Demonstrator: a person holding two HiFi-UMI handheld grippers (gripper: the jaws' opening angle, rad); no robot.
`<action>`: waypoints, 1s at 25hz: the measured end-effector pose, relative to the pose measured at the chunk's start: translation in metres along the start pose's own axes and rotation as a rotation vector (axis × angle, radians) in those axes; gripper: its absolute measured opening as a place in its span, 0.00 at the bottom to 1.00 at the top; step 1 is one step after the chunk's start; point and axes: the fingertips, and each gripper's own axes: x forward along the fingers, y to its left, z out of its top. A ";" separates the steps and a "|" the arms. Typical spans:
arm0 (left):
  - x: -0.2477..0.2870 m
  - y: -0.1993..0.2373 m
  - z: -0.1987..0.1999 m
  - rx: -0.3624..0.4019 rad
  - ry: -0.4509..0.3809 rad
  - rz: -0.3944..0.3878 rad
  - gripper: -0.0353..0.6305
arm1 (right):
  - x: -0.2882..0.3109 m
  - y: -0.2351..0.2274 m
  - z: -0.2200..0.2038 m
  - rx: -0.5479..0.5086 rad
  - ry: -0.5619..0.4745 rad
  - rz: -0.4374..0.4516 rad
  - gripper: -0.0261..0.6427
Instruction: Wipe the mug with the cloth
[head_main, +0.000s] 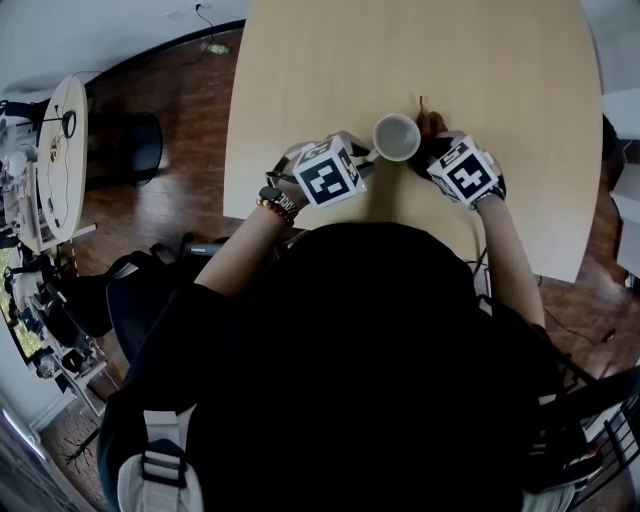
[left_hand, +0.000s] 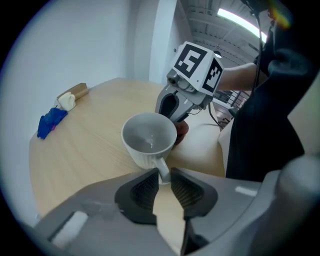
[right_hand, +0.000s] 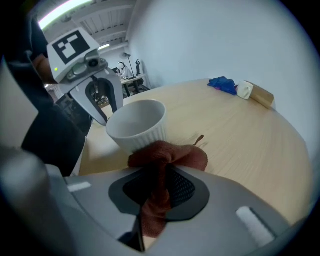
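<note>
The mug (left_hand: 148, 136) stands upright on the desk (head_main: 400, 50), near its front edge and right in front of the person, between the two tools. The left tongs (left_hand: 162, 176) are narrowed onto its handle (left_hand: 163, 171), which sits pinched between the pads, so the mug is steadied. The right tongs (right_hand: 159, 187) are clamped on the cloth (right_hand: 167, 156), a rust-red bunch sticking out past the tips and seeming to touch the mug's ribbed outer wall low down, on the side away from the handle.

Both setup steps look done — cloth picked up, mug secured. The wiping itself appears to be only at its start: the cloth meets one spot of the outside, and the rest of the wall, the rim and the inside are left to do. The mug shows no obvious dirt, so how much has been cleaned cannot be judged.
</note>
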 end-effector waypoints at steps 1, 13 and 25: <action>0.000 0.002 -0.003 0.036 0.021 0.004 0.18 | 0.002 0.002 -0.001 -0.012 0.012 0.002 0.14; -0.001 0.033 -0.010 0.480 0.187 0.102 0.17 | -0.015 0.014 -0.006 -0.009 -0.027 0.059 0.14; 0.001 0.041 -0.002 0.641 0.219 0.127 0.15 | -0.042 0.021 0.005 -0.025 -0.094 0.105 0.14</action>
